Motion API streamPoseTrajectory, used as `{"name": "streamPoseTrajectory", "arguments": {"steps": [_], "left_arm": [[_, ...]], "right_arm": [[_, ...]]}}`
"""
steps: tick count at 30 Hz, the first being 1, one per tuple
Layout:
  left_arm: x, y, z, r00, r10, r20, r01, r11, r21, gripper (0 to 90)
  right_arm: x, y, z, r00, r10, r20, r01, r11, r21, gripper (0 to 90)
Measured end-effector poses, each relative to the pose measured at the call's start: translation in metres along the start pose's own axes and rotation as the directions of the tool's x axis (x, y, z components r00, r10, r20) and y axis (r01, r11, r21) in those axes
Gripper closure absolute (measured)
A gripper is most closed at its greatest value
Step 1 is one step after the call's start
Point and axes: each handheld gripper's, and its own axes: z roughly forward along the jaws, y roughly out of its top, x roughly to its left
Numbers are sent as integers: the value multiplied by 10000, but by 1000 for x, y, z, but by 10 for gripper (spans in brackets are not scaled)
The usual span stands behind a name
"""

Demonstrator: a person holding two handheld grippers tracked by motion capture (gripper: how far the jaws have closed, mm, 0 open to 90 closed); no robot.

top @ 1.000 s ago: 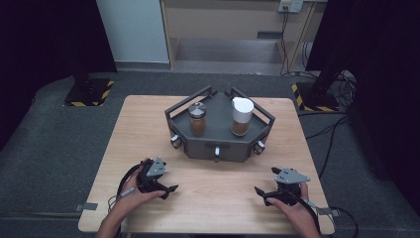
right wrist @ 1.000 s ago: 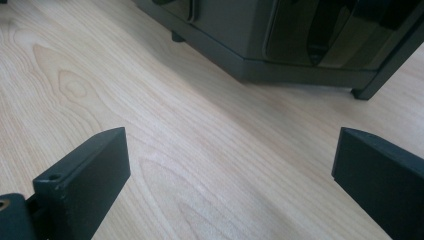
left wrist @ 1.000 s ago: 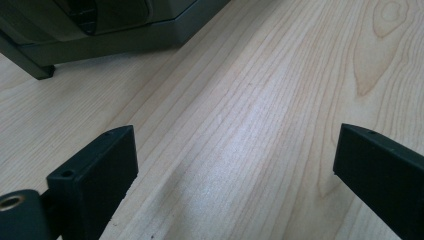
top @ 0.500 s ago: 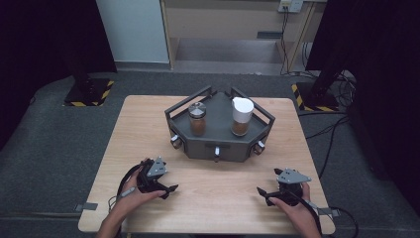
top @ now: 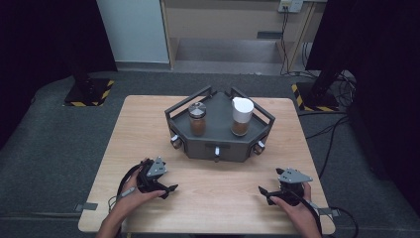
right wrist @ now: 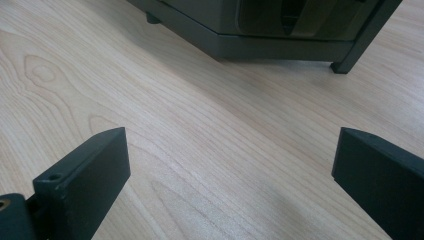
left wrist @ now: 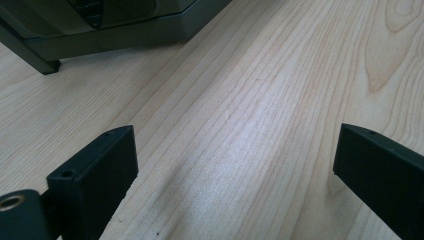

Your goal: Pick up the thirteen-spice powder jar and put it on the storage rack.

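On the table [top: 148,124], 2 jars [top: 197,119] stand side by side in the tray [top: 218,144], grippers nearer.

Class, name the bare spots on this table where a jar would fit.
Bare wood lies between the left gripper and right gripper, before the grey tray, plus strips on both its sides. The tray holds two jars.

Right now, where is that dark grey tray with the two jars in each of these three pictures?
High view: the dark grey tray sits mid-table, beyond both grippers.
Left gripper view: its lower edge and a foot cross the top left.
Right gripper view: its base fills the top, centre to right.
Shared landmark: the pale wooden table.
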Motion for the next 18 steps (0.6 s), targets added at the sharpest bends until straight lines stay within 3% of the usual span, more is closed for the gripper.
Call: {"name": "streamPoseTrajectory", "arguments": {"steps": [18], "left_arm": [[0,-3,-3,9998,-109,-172,105,9997,-213,33]], "right_arm": [[-3,-3,1,9997,237,2,-237,9997,24,26]]}}
